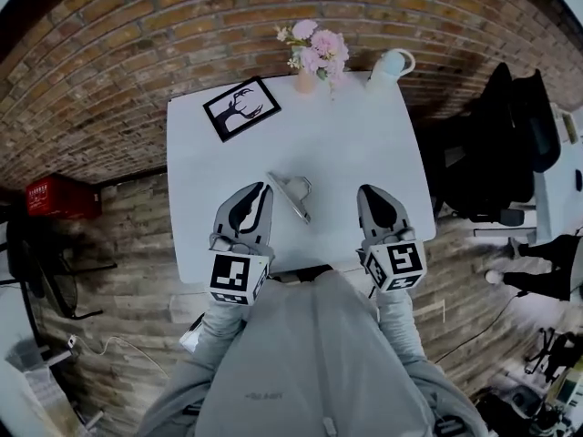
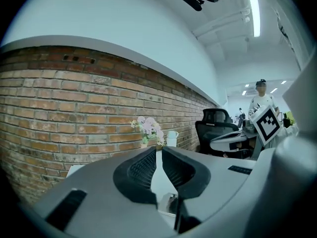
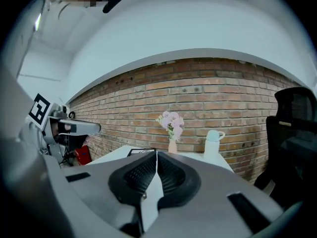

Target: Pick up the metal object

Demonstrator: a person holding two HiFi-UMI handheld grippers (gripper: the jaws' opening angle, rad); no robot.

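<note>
the scene is lit evenly, and a bluish cast is laid over all three views. a ceiling strip light [image 2: 255,11] is blown out in the left gripper view. the white table [image 1: 364,144] is rendered bright, with faint, soft shadows; a dull sheen is carried by the metal object [image 1: 293,194]. the brick wall [image 1: 137,25] is bent by fisheye distortion, the corners are vignetted black, and the nearest foreground is rendered soft.

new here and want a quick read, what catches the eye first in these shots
A white table set against a brick wall, with the left gripper and right gripper shut and empty over its near edge. The shiny metal object lies between them, nearer the left one; pink flowers stand at the far edge.
</note>
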